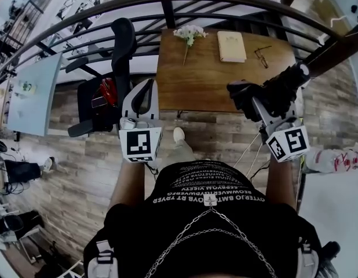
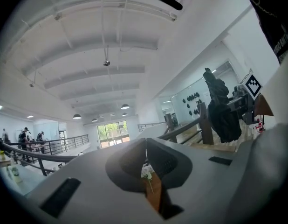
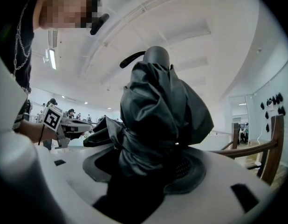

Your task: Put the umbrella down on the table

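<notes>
Wood-plank flooring filled the head view, with a person in a black T-shirt standing short of a wooden table that backed onto a curved dark railing.

The umbrella, black and folded into a bundle, was off the table and gripped by the right gripper. Its fingers were spread wide around the gathered fabric, with the pads pressing into both sides. The umbrella's long axis ran across the jaws: one end pointed towards the person's left and the other up and to the right, past the table's right near corner.

The table lay straight ahead of the right gripper, so the coming move looked like a short forward reach followed by a lowering. The right hand was the only one positioned for it.

The left gripper was level beside it, well apart, with its fingers pressed together at the tips and nothing between them. Its own view showed the table edge through the gap beneath the pads.

The near half of the tabletop was bare wood. Farther back lay a sprig of white flowers, a pale notebook and a pair of glasses, the glasses closest to the umbrella's side. A black office chair stood to the left of the table, clear of the path. How high the umbrella was above the tabletop could not be judged.
</notes>
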